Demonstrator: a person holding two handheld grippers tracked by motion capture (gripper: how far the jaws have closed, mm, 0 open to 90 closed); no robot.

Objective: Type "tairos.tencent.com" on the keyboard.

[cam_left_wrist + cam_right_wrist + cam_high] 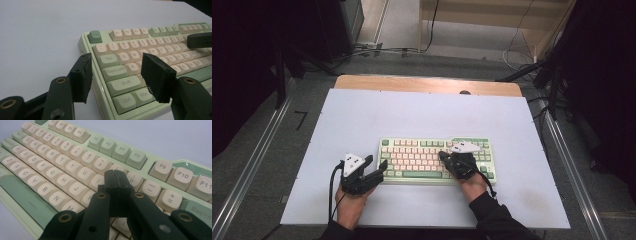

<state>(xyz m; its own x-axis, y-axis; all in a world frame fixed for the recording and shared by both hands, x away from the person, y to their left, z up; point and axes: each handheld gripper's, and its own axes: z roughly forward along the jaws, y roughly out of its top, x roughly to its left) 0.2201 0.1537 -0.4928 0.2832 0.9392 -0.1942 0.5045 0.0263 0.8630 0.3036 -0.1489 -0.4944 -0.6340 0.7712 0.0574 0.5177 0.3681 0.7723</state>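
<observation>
Table (362, 120): your white sheet covers nearly the whole top; a strip of bare wood shows along the far edge, and metal rails run down both sides on the floor.
Open room: you have wide bare surface behind the keyboard and to its left and right; the strip between the keyboard and your near edge is narrower, and your hands take up part of it.
Keyboard (422, 150): it lies flat, a little right of centre and towards your side, long edges parallel to the near edge. It is pale green, with cream letter keys and darker green modifier keys.
Left gripper (379, 170): you hold it just off the keyboard's near left corner, above the sheet. In the left gripper view its jaws stand well apart with nothing between them, straddling the keyboard's left edge near the Tab, Caps Lock and Shift keys (123, 83).
Right gripper (443, 156): you hold it over the right half of the keyboard. In the right gripper view its jaws are pressed together, tips (115, 178) low over the number row by the 9 key; whether they touch a keycap cannot be told.
</observation>
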